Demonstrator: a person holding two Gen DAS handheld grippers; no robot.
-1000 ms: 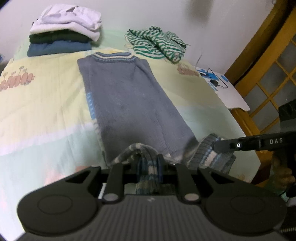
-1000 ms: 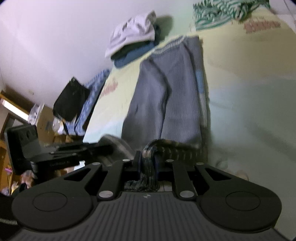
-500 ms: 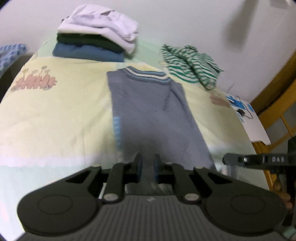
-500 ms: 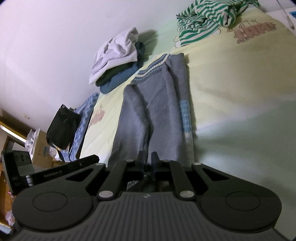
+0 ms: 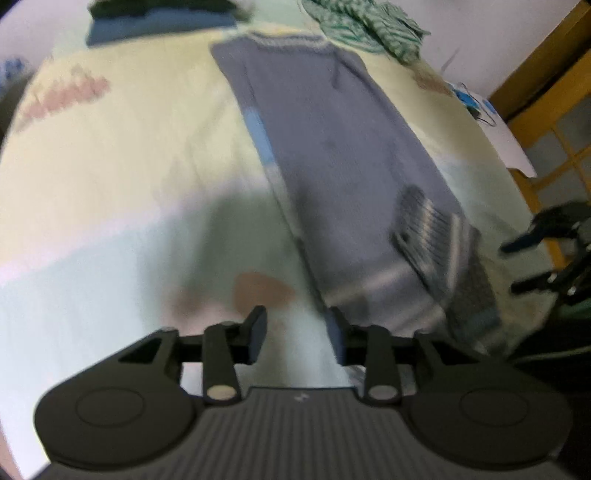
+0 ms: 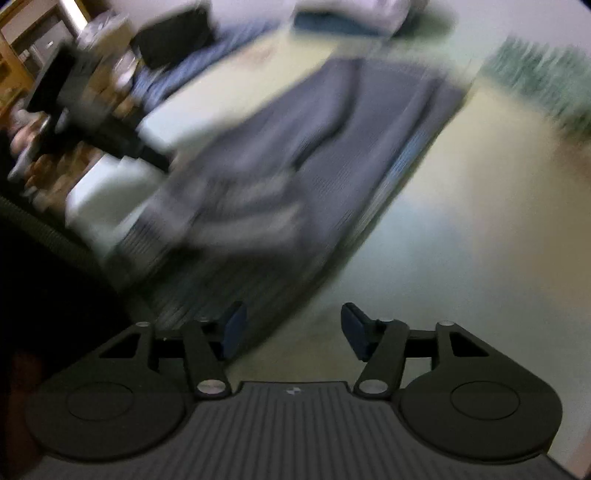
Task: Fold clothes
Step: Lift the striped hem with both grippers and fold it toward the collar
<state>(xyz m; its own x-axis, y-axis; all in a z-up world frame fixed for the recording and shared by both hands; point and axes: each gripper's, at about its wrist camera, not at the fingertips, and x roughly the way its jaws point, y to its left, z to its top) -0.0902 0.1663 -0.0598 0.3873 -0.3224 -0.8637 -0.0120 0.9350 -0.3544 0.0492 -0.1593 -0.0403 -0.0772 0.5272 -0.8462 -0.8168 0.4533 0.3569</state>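
A grey knitted sweater [image 5: 343, 155] with a striped collar lies lengthwise on the bed, folded narrow, its striped hem [image 5: 432, 229] turned up on the near right end. It also shows blurred in the right wrist view [image 6: 314, 158]. My left gripper [image 5: 295, 334] is open and empty, over the sheet just left of the sweater's near end. My right gripper [image 6: 291, 330] is open and empty, above the sweater's near edge; it also appears at the right of the left wrist view [image 5: 543, 254].
A green-and-white striped garment [image 5: 365, 26] lies beyond the sweater. A stack of folded clothes [image 5: 159, 18] sits at the far left of the bed [image 5: 110, 166]. A wooden door frame [image 5: 546, 70] stands to the right. A black bag [image 6: 173, 40] is beside the bed.
Both grippers let go of the sweater's hem and opened. The hem now lies dropped on the sweater's near end. Both cameras swung, and the views are blurred.
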